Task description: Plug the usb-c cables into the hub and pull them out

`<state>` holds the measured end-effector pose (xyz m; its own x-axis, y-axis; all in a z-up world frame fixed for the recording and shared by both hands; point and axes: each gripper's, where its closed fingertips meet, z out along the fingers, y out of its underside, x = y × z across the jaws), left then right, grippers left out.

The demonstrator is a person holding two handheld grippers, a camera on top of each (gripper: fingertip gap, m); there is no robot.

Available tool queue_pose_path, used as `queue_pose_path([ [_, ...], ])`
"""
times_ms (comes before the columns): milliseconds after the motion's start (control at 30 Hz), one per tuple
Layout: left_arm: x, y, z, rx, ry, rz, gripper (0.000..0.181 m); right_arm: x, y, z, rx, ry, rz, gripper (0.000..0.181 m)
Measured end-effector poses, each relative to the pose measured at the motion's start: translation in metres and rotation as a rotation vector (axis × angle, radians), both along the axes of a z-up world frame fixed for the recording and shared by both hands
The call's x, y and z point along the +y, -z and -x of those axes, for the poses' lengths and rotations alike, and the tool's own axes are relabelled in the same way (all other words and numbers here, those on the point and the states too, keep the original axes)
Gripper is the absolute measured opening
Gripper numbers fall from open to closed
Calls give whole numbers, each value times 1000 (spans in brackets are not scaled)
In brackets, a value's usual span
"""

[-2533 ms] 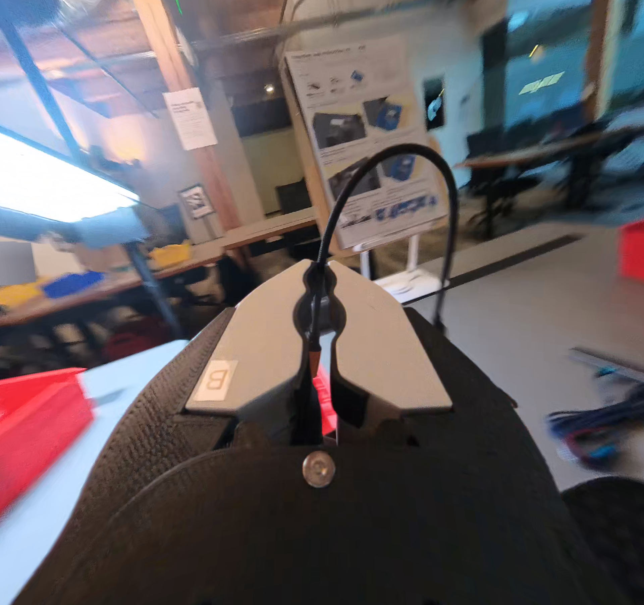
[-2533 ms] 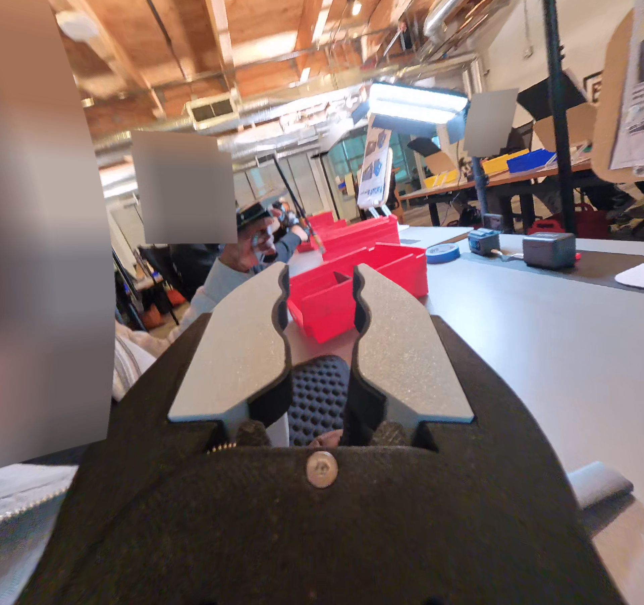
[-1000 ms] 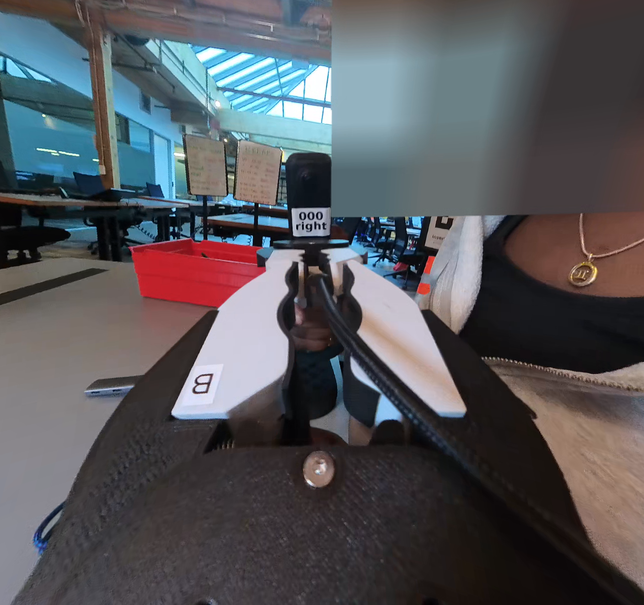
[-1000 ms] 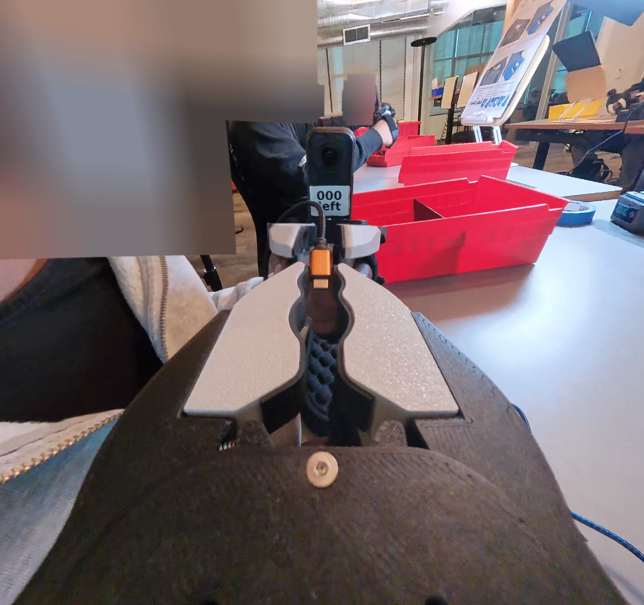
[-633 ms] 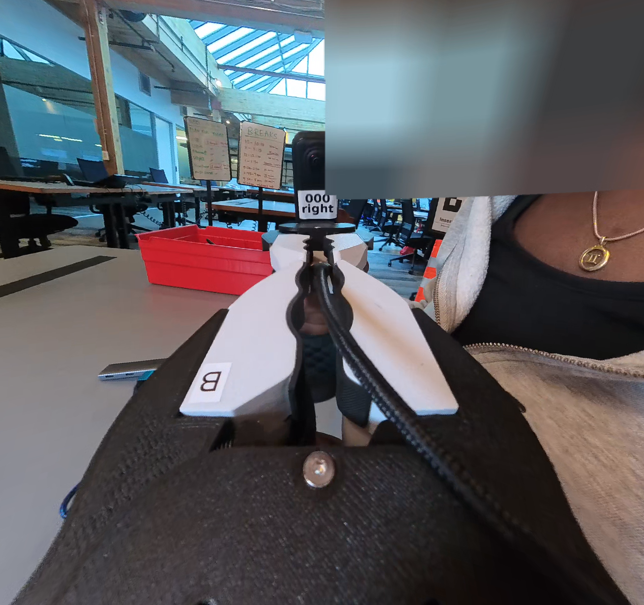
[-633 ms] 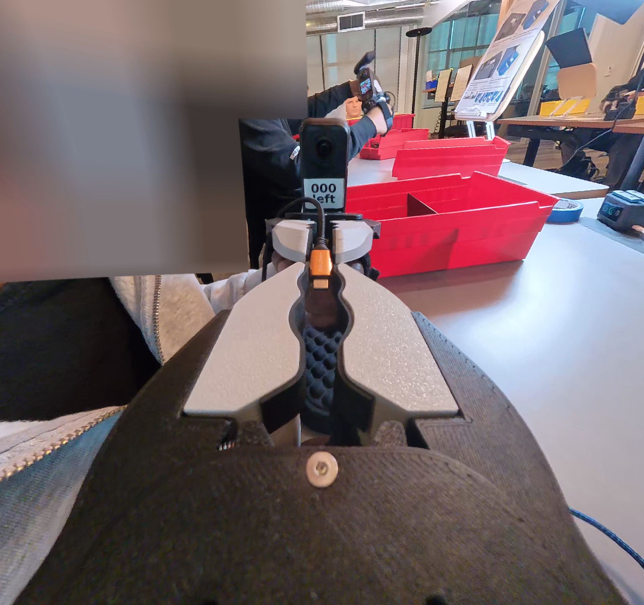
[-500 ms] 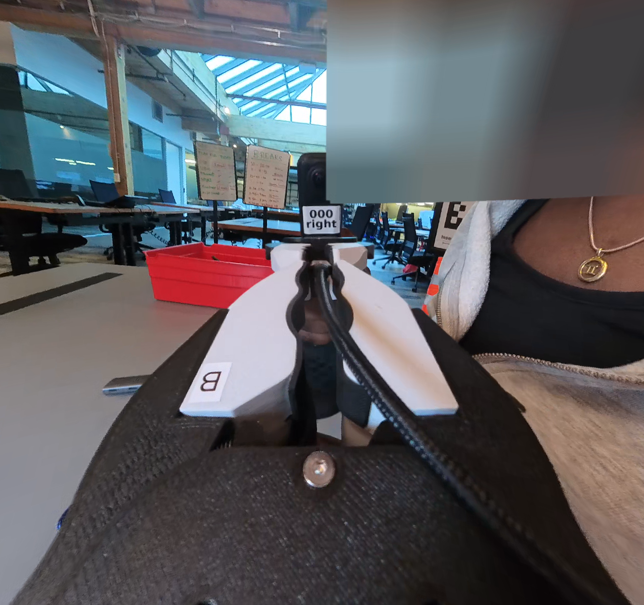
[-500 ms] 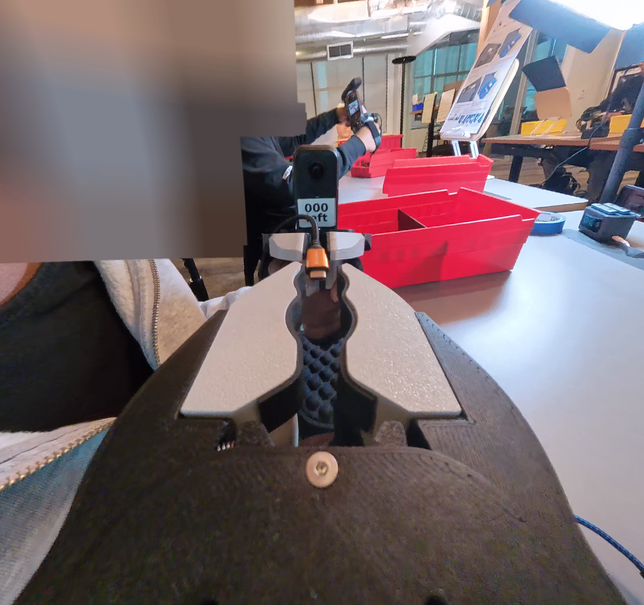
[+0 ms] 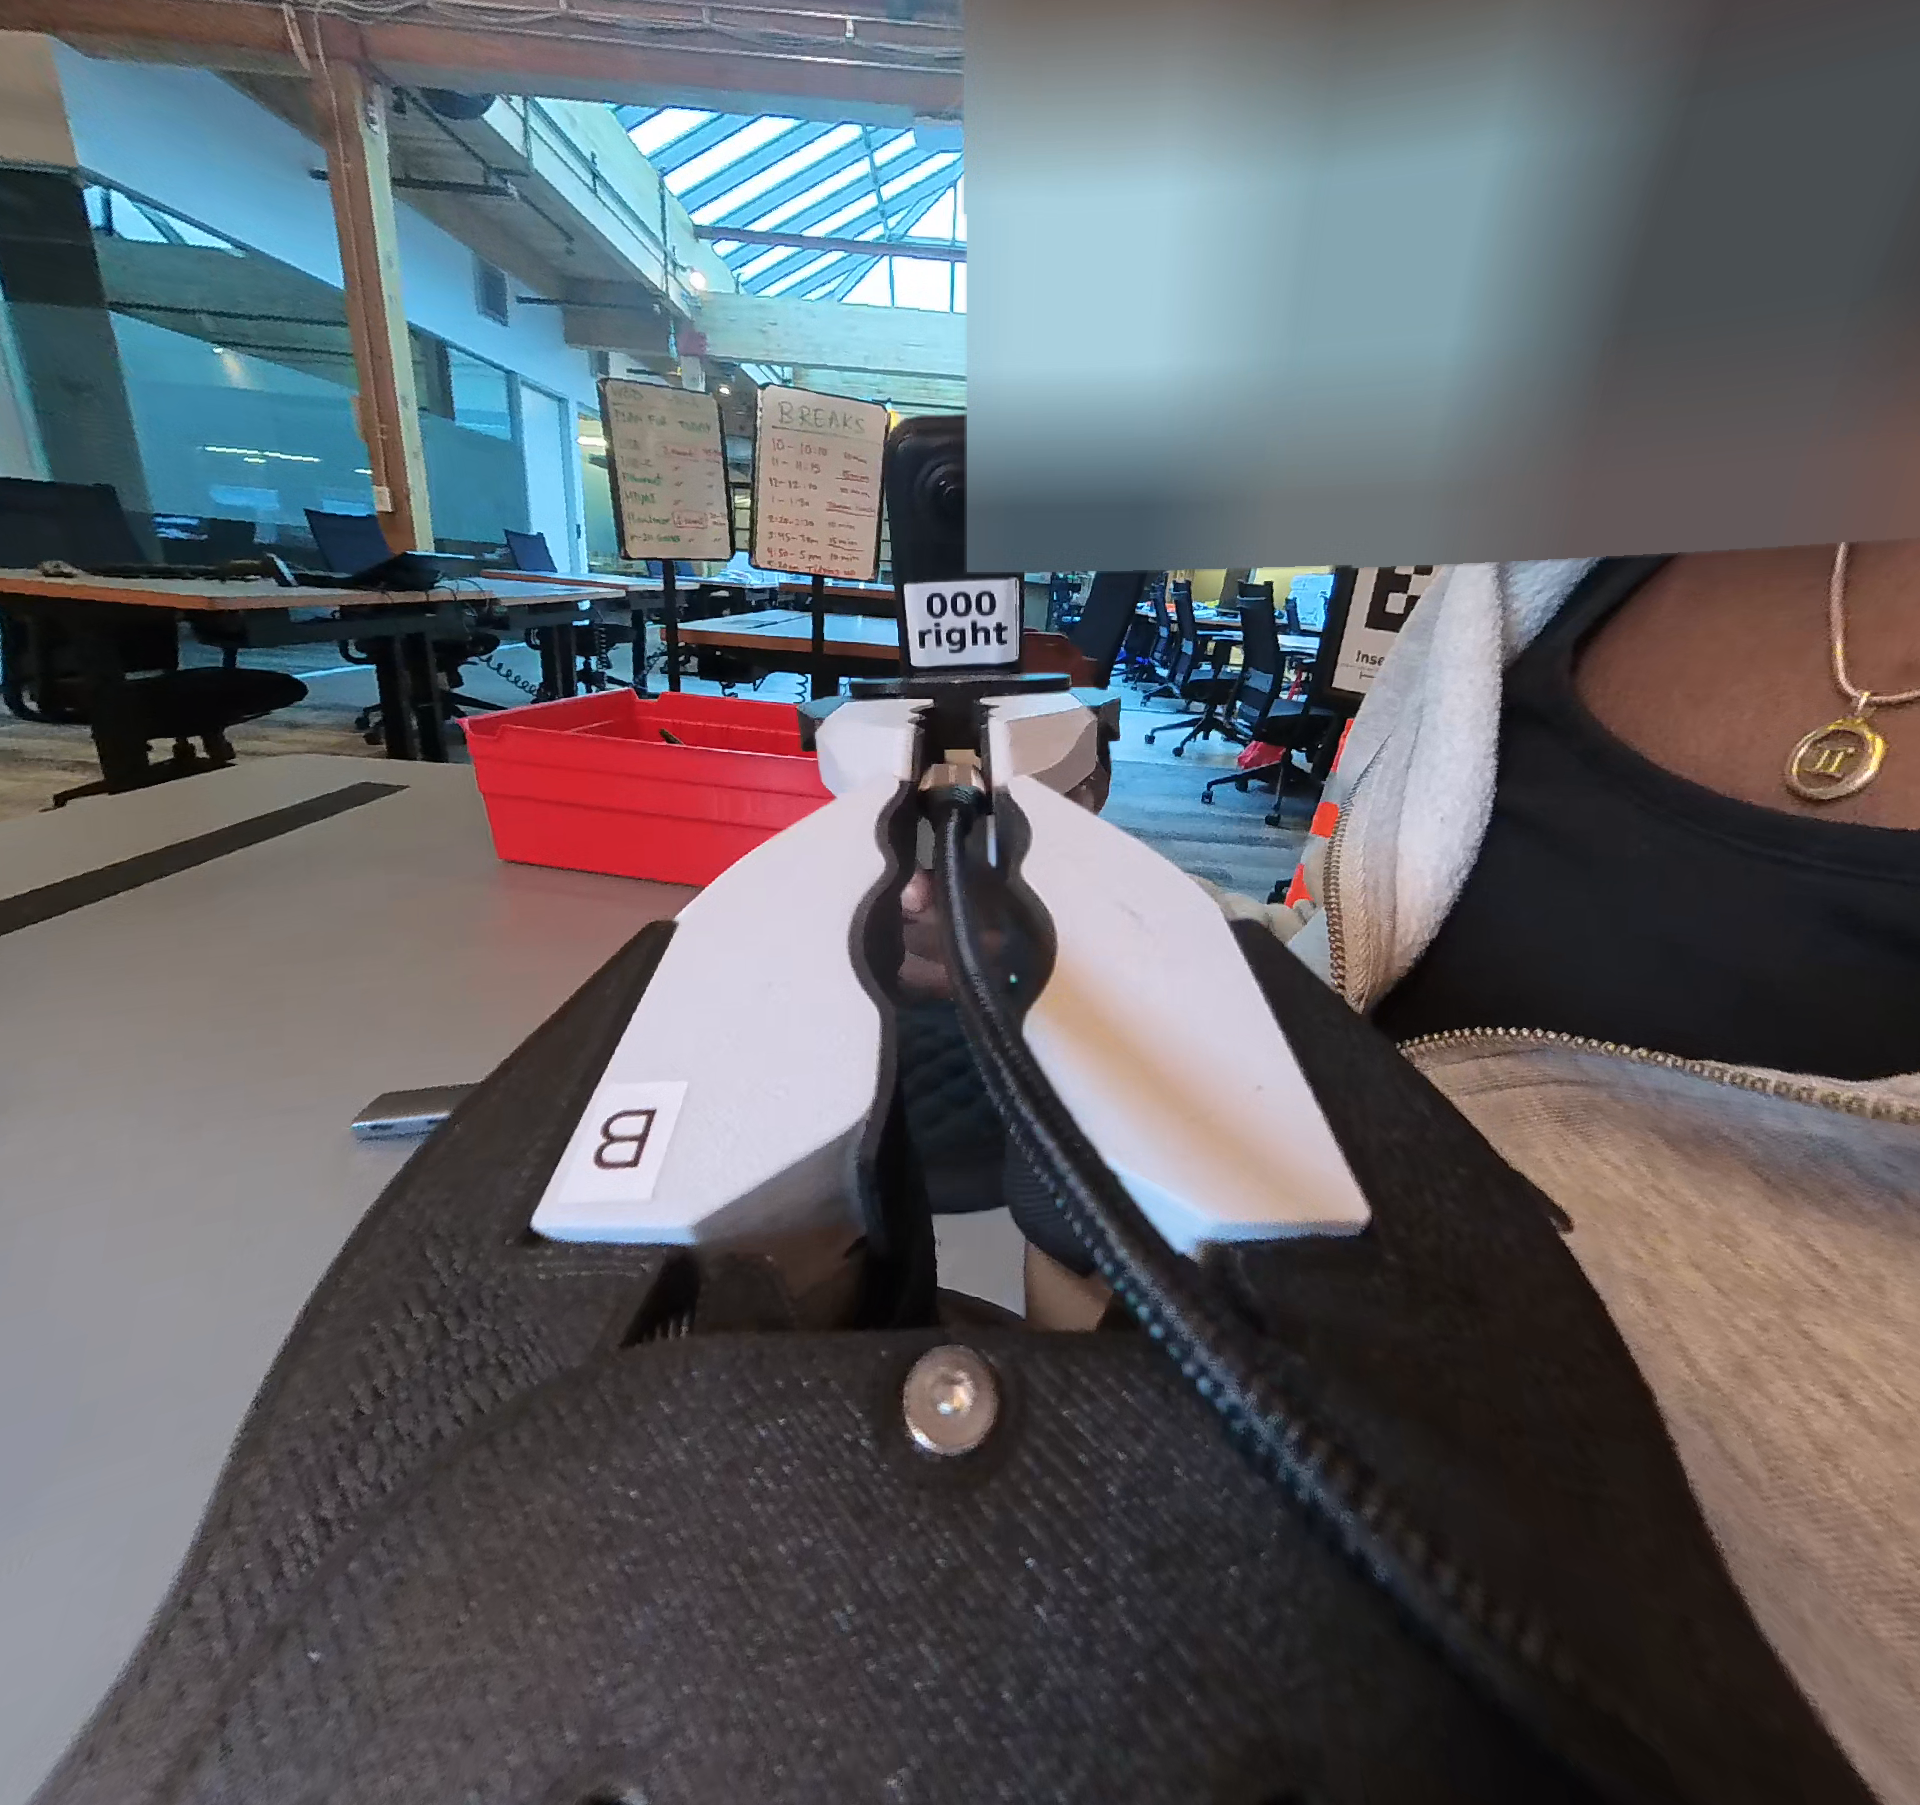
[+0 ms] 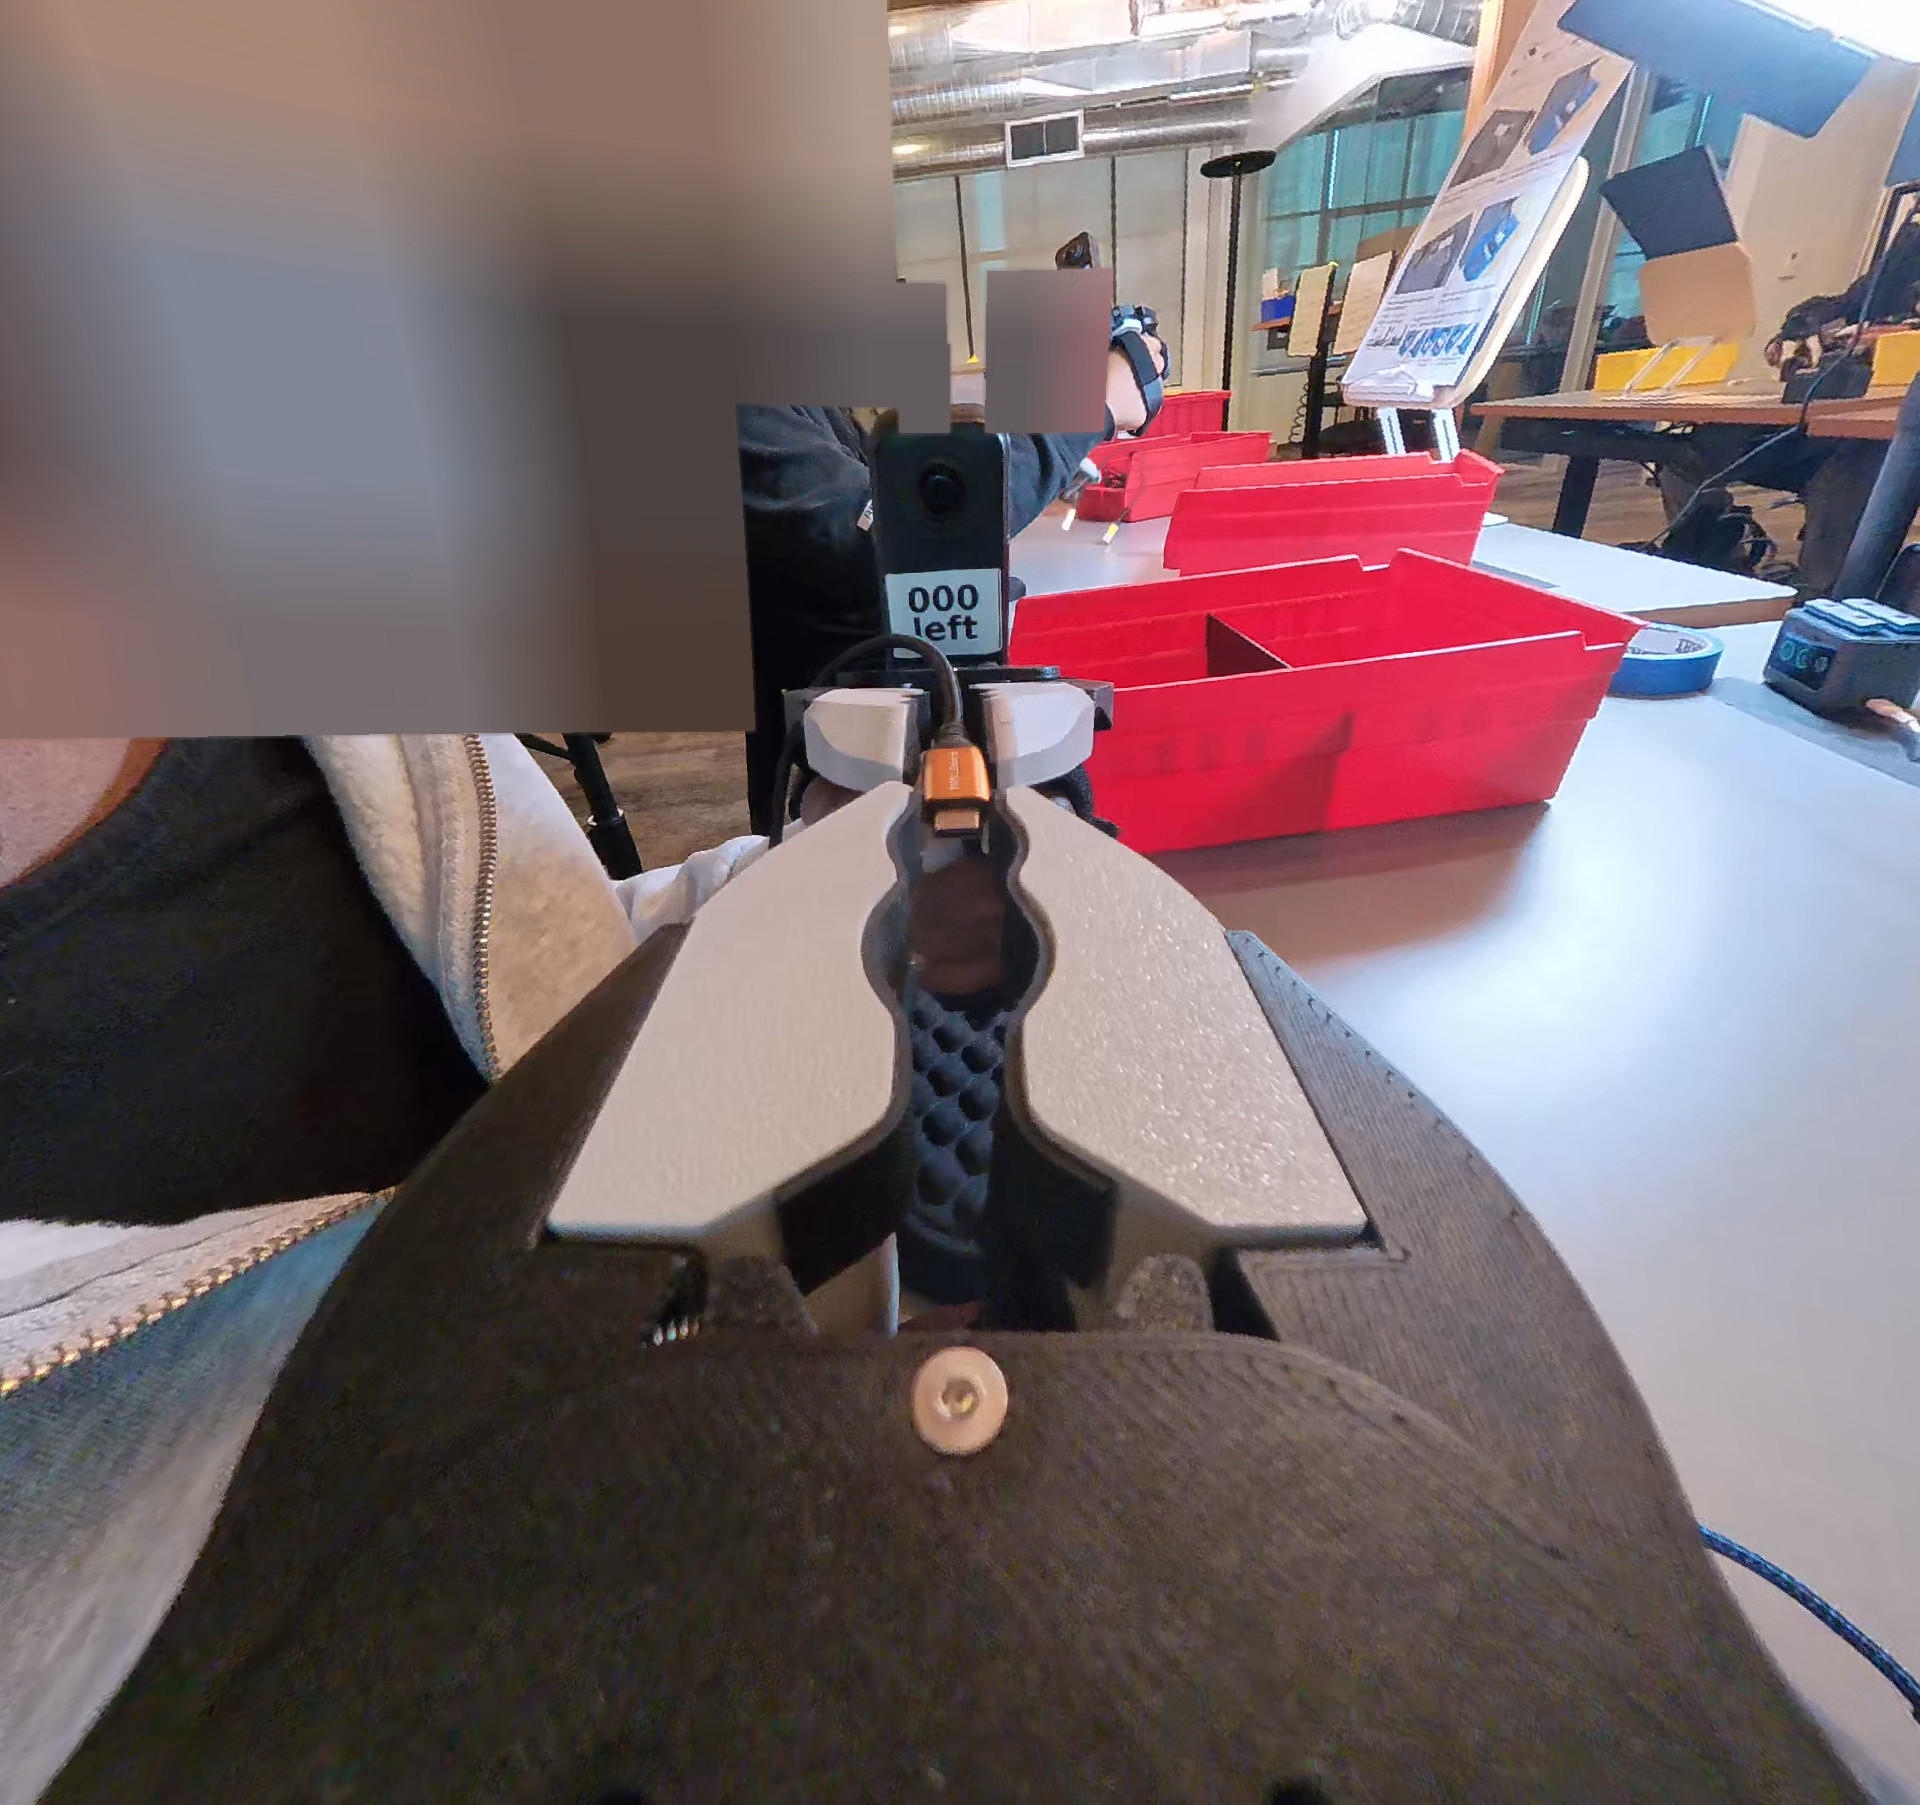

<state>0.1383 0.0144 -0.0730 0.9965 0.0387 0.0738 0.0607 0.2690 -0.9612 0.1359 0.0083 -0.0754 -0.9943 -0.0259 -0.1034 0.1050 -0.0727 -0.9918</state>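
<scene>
I see the orange USB-C plug [image 10: 953, 787] pinched at the tips of my left gripper [image 9: 954, 799], its black cable [image 9: 1049, 1121] trailing back. My right gripper [image 10: 956, 825] faces it tip to tip, slightly parted around the plug's end. The hub [image 9: 407, 1111] lies on the grey table [image 9: 260, 976], beside my left gripper

Both grippers are held up in front of the person's chest, pointing at one another tip to tip. Left gripper [image 9: 954, 799]: white fingers [image 9: 769, 1007] drawn close, a narrow slit between the tips, pinching a black braided cable (it runs back over the gripper body). Right gripper [image 10: 954, 820]: grey fingers [image 10: 1164, 1038] likewise drawn nearly together, tips level with the left's; whether they pinch anything is unclear.
</scene>
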Motion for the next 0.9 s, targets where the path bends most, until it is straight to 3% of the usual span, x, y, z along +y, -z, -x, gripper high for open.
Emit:
queue_pose_path([
  [500, -1, 5, 11, -15, -69, 27, 12, -1, 7, 12, -32, 50, -10, 12],
  [567, 0, 10, 26, -43, -158, 68, 12, 3, 11, 23, -54, 102, -23, 23],
  [667, -4, 20, 58, -76, -398, 181, 12, 18, 17, 44, -87, 182, -53, 38],
  [767, -15, 29, 88, -15, -651, 352, 13, 37, 16, 61, -104, 244, -48, 40],
  [900, -8, 25, 92, 70, -708, 435, 13, 58, 8, 73, -107, 300, -28, 36],
])
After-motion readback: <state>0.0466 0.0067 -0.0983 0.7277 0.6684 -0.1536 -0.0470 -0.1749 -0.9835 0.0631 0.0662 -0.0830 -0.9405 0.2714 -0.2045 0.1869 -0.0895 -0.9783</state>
